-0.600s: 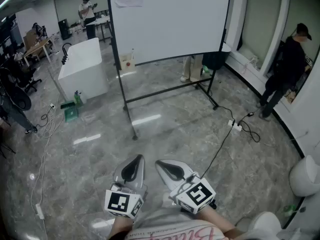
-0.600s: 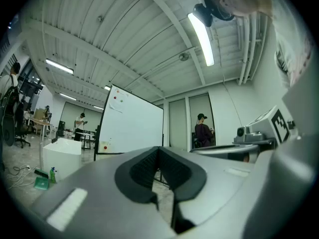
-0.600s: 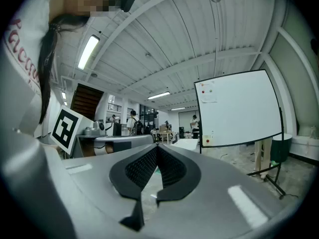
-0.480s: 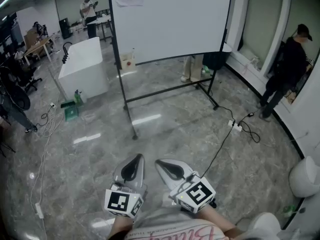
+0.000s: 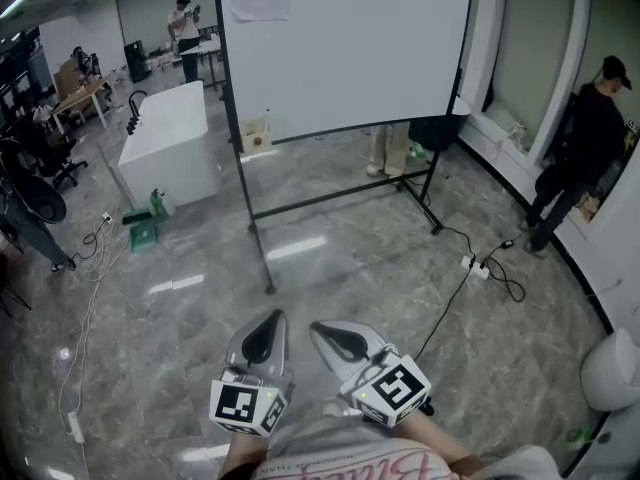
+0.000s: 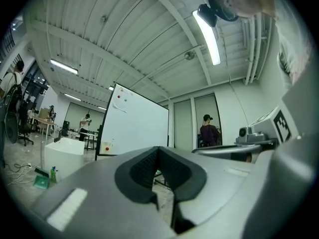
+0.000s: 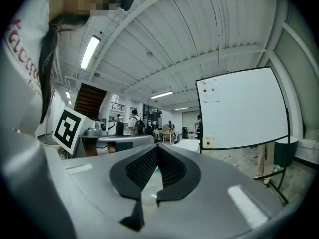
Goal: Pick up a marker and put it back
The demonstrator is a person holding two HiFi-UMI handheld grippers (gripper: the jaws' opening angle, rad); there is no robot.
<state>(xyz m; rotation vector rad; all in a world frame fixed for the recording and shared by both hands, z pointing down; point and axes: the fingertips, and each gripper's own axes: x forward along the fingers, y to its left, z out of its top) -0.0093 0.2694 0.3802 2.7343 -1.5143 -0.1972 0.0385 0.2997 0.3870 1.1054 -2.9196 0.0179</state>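
Observation:
My left gripper (image 5: 262, 336) and right gripper (image 5: 338, 339) are held side by side low in the head view, close to my body, pointing forward over the grey stone floor. Both are shut with nothing between the pads, as the left gripper view (image 6: 158, 151) and the right gripper view (image 7: 156, 150) also show. A large whiteboard (image 5: 345, 43) on a black rolling stand stands a few steps ahead, with a sheet of paper and coloured dots at its top left. I cannot make out a marker in any view.
A white counter block (image 5: 170, 138) stands at the left with a green bottle (image 5: 155, 201) at its foot. A power strip with cables (image 5: 474, 267) lies on the floor at the right. A person in black (image 5: 583, 148) stands by the right wall. More people and desks are far back left.
The head view has shifted a little, so the whiteboard and the room sit slightly differently in frame. Both grippers keep their place and stay shut.

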